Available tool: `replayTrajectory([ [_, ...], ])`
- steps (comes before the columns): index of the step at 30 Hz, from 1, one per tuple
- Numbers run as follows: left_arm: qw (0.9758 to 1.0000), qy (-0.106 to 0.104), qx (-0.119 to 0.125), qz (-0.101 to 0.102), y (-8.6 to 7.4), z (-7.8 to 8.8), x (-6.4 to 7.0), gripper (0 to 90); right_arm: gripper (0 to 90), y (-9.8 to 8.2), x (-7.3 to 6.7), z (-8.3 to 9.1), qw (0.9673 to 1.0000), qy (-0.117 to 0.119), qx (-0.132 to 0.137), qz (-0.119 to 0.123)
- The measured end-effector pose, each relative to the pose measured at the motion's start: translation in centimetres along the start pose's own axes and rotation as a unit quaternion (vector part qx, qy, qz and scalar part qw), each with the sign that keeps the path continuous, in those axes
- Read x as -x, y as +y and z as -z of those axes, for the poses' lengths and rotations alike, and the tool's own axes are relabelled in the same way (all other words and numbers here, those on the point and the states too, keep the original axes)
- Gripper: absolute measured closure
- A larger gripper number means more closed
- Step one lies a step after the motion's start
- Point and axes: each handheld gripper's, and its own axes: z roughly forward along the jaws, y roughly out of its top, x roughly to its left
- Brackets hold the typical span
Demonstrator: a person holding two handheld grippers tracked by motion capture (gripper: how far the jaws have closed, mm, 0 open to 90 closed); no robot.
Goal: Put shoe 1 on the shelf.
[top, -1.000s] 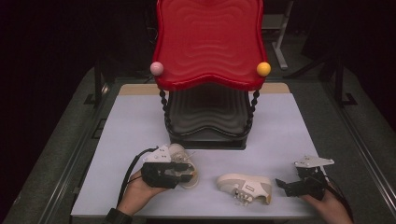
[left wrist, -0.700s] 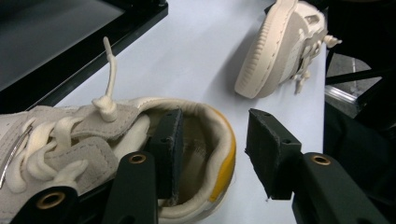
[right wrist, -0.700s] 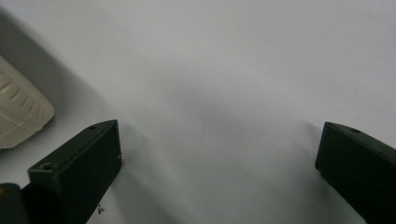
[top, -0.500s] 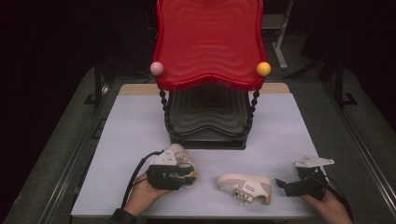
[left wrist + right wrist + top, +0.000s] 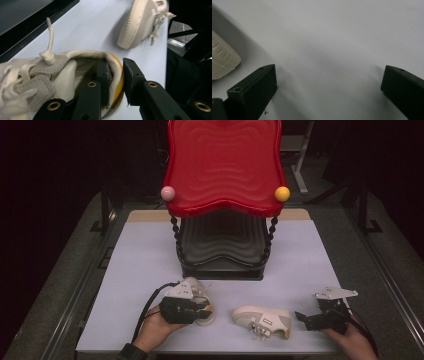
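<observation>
Two cream suede lace-up shoes on the worktop: left claw [image 5: 115, 75] closing on one shoe's [image 5: 62, 72] heel, right claw [image 5: 329, 82] wide, other shoe [image 5: 262, 320] free.

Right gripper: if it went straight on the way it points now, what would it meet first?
Most likely the cream lace-up sneaker lying on its side. The right gripper points across the white table mat towards its heel, jaws wide open and empty. Depth is unclear, and it might slip just past.

red tray stand [image 5: 225, 165], white table [image 5: 150, 250]
</observation>
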Motion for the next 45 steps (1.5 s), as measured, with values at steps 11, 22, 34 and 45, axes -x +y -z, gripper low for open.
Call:
replayTrajectory([
  [11,0.9994,-0.014,-0.011,-0.03,1.5,-0.3,1.7,75.9,0.0,0.0,0.0,0.0,1.0,0.0,0.0,0.0],
  [22,0.9972,-0.036,0.014,-0.063,3.8,0.7,3.1,75.8,0.0,0.0,0.0,0.0,1.0,0.0,0.0,-0.001],
  [34,0.9939,-0.039,0.02,-0.101,6.2,1.4,4.2,75.9,0.0,0.0,0.0,0.0,1.0,0.0,0.001,-0.001],
  [45,0.9909,-0.035,0.034,-0.125,8.8,2.1,3.1,76.0,0.0,0.0,0.0,0.0,1.0,0.0,0.001,-0.001],
])
